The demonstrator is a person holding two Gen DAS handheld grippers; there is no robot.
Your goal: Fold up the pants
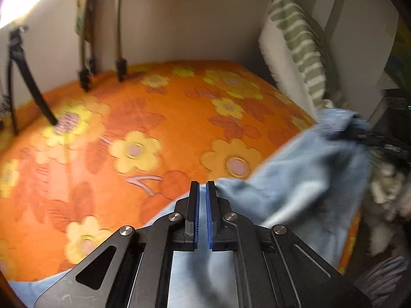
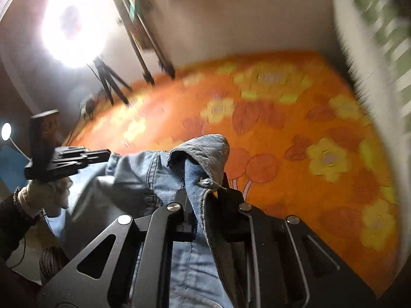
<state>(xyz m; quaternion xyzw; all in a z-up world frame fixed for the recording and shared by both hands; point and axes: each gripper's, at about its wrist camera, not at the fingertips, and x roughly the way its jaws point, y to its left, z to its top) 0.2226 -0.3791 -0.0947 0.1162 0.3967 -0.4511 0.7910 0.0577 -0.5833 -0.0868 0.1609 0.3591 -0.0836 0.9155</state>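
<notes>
The pants (image 2: 164,174), pale blue denim, hang between the two grippers above the near edge of a bed (image 1: 159,118) with an orange cover printed with yellow flowers. In the left wrist view a tripod (image 1: 18,77) stands on the cover at about 10 o'clock. The left gripper (image 1: 203,192) sits at 6 o'clock, its blue-padded jaws pressed almost together with only a thin slit between them; whether cloth is caught in that slit cannot be told, though denim lies just beside and beneath the fingers and runs off toward 3 o'clock. There the right gripper (image 1: 364,136) bunches the blurred fabric. A green-striped pillow (image 1: 298,51) leans at 1 o'clock. In the right wrist view a ring light (image 2: 74,25) glares at 11 o'clock, and the right gripper's jaws pinch a thick hemmed fold of the denim.
</notes>
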